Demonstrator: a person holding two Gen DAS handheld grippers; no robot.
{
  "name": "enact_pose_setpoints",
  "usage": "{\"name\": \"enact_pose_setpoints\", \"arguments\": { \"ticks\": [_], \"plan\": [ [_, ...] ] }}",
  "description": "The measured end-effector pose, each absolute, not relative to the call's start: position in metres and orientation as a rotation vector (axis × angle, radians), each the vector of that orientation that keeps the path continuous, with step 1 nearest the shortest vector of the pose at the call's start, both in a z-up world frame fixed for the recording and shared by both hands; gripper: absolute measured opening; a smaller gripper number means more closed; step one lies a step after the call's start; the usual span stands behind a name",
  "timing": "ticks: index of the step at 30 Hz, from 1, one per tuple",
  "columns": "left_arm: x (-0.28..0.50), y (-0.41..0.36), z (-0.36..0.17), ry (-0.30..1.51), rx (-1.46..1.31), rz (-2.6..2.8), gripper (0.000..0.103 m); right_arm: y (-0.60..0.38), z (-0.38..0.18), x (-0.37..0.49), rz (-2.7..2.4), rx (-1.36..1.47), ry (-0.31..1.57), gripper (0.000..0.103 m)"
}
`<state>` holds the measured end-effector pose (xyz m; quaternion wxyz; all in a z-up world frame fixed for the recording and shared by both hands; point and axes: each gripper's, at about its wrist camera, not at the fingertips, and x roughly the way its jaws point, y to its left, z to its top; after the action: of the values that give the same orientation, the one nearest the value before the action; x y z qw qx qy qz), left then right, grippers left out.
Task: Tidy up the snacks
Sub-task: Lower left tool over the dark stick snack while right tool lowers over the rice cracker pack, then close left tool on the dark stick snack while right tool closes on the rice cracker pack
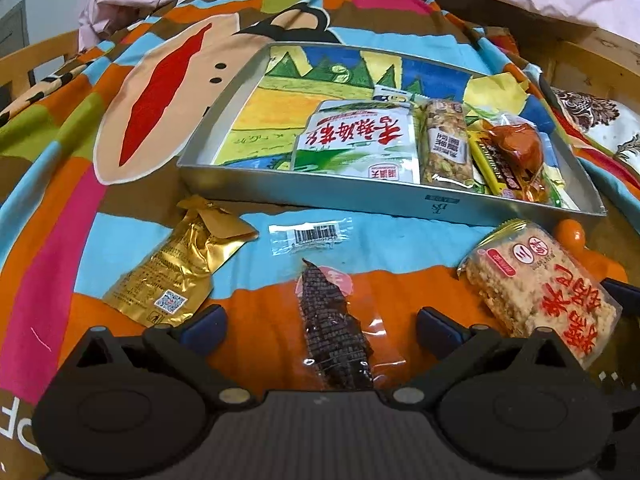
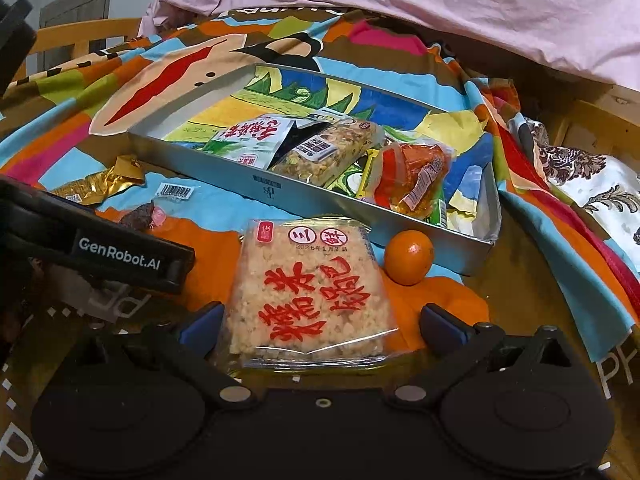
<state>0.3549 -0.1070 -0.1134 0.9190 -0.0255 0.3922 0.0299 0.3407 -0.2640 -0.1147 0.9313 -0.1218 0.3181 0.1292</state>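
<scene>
Presently both claws gape empty — left claw (image 1: 320,326) straddles the jerky strip (image 1: 334,344), right claw (image 2: 320,326) the rice cake pack (image 2: 310,296) — aligned for transfer into the tin tray (image 2: 360,216).

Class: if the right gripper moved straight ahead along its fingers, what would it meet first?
The right gripper, open, would likely first meet the puffed rice cake packet lying between its fingers; the orange sits off to the right.

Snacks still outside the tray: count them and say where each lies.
4. Gold pouch left on the blanket; dark jerky pack between the left gripper's open jaws; rice cake pack between the right gripper's; orange beside the tray. More may be hidden.
</scene>
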Motion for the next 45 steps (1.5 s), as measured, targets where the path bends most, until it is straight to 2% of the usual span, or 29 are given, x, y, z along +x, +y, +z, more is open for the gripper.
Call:
{"name": "enact_pose_setpoints", "arguments": {
  "ticks": [12, 16, 17, 20, 30, 34, 39, 45],
  "plan": [
    [0.353, -0.111, -0.118, 0.802, -0.031, 0.072, 0.102, -0.266, -0.115, 0.340, 0.268, -0.236, 0.650, 0.101],
    [0.353, -0.110, -0.114, 0.817, -0.047, 0.091, 0.100, -0.266, -0.113, 0.336, 0.268, -0.242, 0.626, 0.089],
    [0.353, -0.111, -0.113, 0.818, -0.045, 0.101, 0.098, -0.265, -0.113, 0.335, 0.274, -0.247, 0.623, 0.085],
    [0.350, -0.112, -0.111, 0.810, -0.039, 0.115, 0.090, -0.262, -0.112, 0.333, 0.281, -0.271, 0.613, 0.083],
    [0.340, -0.102, -0.107, 0.783, -0.080, 0.140, 0.066, -0.263, -0.111, 0.334, 0.289, -0.248, 0.626, 0.081],
    [0.338, -0.102, -0.107, 0.773, -0.072, 0.146, 0.063, -0.266, -0.111, 0.338, 0.298, -0.222, 0.643, 0.085],
    [0.334, -0.104, -0.105, 0.765, -0.057, 0.152, 0.050, -0.264, -0.110, 0.336, 0.296, -0.230, 0.635, 0.080],
    [0.321, -0.103, -0.101, 0.768, -0.072, 0.132, 0.050, -0.261, -0.104, 0.333, 0.286, -0.236, 0.666, 0.078]
  ]
}}
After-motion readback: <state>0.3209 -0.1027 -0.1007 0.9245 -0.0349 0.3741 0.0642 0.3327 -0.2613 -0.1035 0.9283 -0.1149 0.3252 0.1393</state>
